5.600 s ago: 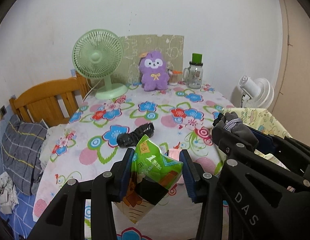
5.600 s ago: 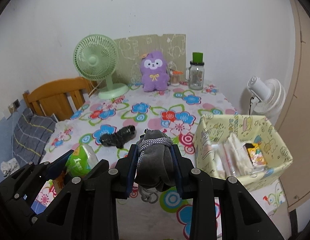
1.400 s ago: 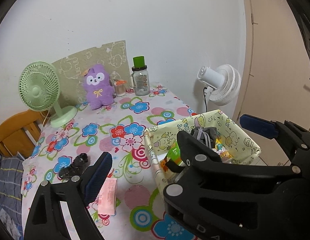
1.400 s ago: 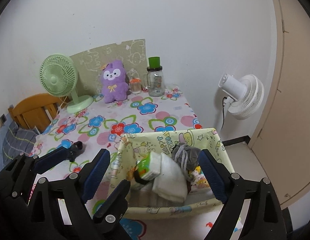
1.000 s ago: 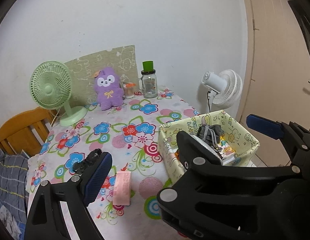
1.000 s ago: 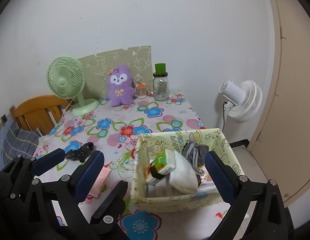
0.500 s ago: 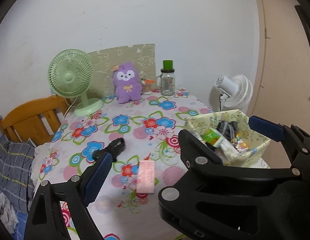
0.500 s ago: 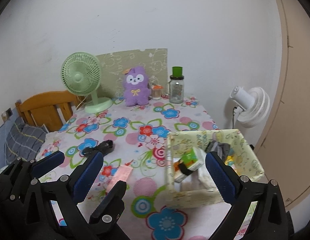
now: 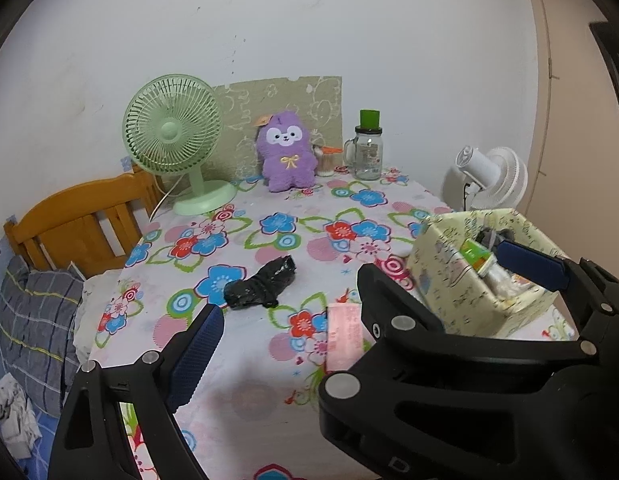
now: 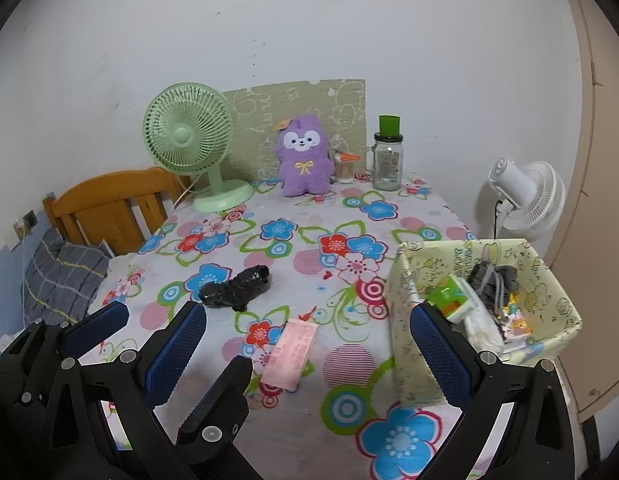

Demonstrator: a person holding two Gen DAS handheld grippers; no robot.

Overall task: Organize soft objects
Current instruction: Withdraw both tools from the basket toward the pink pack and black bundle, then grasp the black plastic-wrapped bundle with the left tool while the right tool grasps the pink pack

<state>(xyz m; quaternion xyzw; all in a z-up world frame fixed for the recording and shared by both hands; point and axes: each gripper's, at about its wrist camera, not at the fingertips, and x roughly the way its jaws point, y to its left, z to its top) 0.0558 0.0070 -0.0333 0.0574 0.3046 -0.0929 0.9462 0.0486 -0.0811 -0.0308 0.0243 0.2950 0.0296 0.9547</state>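
left hand-held gripper (image 9: pixel 285 316): jaws spread wide, nothing between the pads. right hand-held gripper (image 10: pixel 309 344): jaws likewise wide apart and empty, held above the worktop (image 10: pixel 349 208) with its floral cloth. black soft bundle (image 10: pixel 234 288) lies on the cloth near the middle, apart from both grippers. pink packet (image 10: pixel 291 352) lies flat just in front of it, nearer the cameras. yellow patterned fabric box (image 10: pixel 557 304) stands at the right edge of the worktop; inside it a green carton (image 10: pixel 449 294), a grey drawstring pouch (image 10: pixel 494 280) and white folded items. at the back: purple plush toy (image 10: pixel 305 156), green desk fan (image 10: pixel 189 136), glass jar with green lid (image 10: pixel 387 160)
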